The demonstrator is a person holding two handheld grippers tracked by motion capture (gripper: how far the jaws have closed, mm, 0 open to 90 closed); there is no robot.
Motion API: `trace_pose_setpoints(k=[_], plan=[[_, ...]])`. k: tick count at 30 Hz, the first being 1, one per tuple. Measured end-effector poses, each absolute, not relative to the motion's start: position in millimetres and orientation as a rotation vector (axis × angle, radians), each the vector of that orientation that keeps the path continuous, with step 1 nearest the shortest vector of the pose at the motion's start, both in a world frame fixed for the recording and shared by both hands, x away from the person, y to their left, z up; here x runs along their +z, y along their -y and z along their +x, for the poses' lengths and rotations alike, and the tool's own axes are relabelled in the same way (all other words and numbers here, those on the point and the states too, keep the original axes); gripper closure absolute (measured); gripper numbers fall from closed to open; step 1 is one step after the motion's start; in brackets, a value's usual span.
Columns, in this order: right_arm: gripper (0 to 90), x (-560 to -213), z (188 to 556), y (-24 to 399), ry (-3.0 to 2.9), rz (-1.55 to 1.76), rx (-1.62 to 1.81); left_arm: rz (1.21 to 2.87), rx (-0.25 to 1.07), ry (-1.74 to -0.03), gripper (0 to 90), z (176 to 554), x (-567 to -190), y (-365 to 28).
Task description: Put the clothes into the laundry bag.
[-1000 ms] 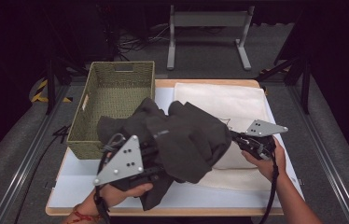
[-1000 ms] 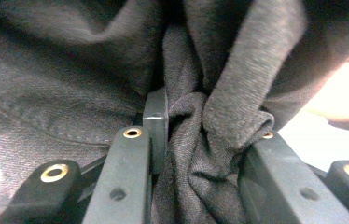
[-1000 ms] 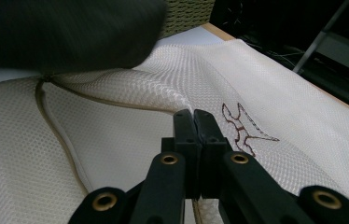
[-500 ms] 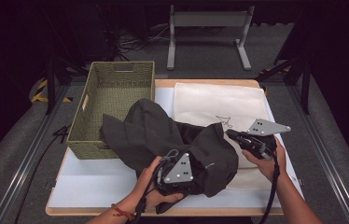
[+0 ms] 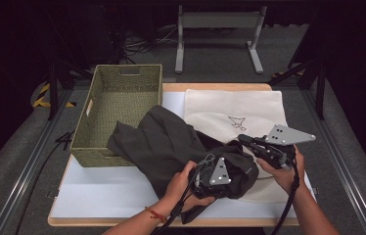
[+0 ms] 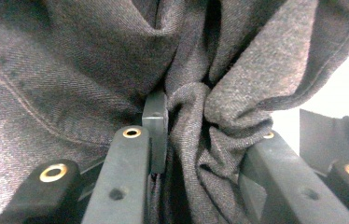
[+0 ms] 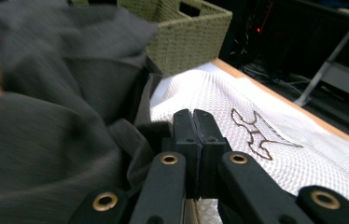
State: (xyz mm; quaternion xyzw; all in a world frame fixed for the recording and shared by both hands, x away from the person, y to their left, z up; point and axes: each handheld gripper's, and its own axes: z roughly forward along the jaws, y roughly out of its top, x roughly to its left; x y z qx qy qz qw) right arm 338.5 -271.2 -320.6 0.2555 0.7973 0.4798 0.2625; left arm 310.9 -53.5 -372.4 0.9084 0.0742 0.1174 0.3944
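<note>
Your left tongs (image 6: 200, 126) are pinching a bunched fold of the dark grey garment (image 5: 171, 142); in the left gripper view the cloth is gathered between the two jaws and spills up and over them. In the high view those left tongs (image 5: 230, 174) sit at the near right end of the garment, on top of the folded-over bundle.

Your right tongs (image 7: 193, 140) are pressed together. An edge of the dark cloth lies against their left jaw, but you cannot tell from the right gripper view whether any of it is caught between the pads. In the high view the right tongs (image 5: 249, 143) point left toward the bundle, just beside your left hand.

The garment lies on the worktop (image 5: 98, 196), its long axis running from the corner of the woven basket (image 5: 122, 98) at far left down to both tongs at near right. Its right end overlaps the white cloth (image 5: 240, 105) with the dark outline drawing.

Judgement: both tongs are at the same end, so the free end by the basket lies left and away from you. Your left hand is the nearer one to it.
</note>
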Motion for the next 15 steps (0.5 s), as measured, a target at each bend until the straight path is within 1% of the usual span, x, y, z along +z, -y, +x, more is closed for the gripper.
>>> trace_pose_setpoints(k=[1,3,4,7,10,11,15], plan=[[89.9,-317.8,336.4,271.0,-2.154,0.682,1.312,2.307,0.316,-0.221,70.7,314.5,-373.4,59.5],[90.0,-316.9,335.7,270.7,-2.153,0.68,1.317,2.315,0.33,-0.234,70.6,317.3,-374.0,62.6],[89.9,-316.3,334.8,270.2,-2.151,0.676,1.313,2.313,0.371,-0.268,70.6,321.6,-374.9,67.1],[89.9,-315.3,333.0,269.2,-2.147,0.676,1.315,2.315,0.412,-0.318,69.7,330.5,-376.7,75.9],[90.0,-315.4,333.5,271.0,-2.141,0.686,1.324,2.328,0.484,-0.357,68.1,340.7,-381.3,83.8],[90.0,-315.5,333.7,271.5,-2.14,0.686,1.326,2.329,0.525,-0.366,67.0,345.1,-384.2,86.6],[89.9,-319.2,334.2,272.6,-2.153,0.697,1.322,2.304,0.571,-0.458,57.9,361.5,-394.5,93.3]])
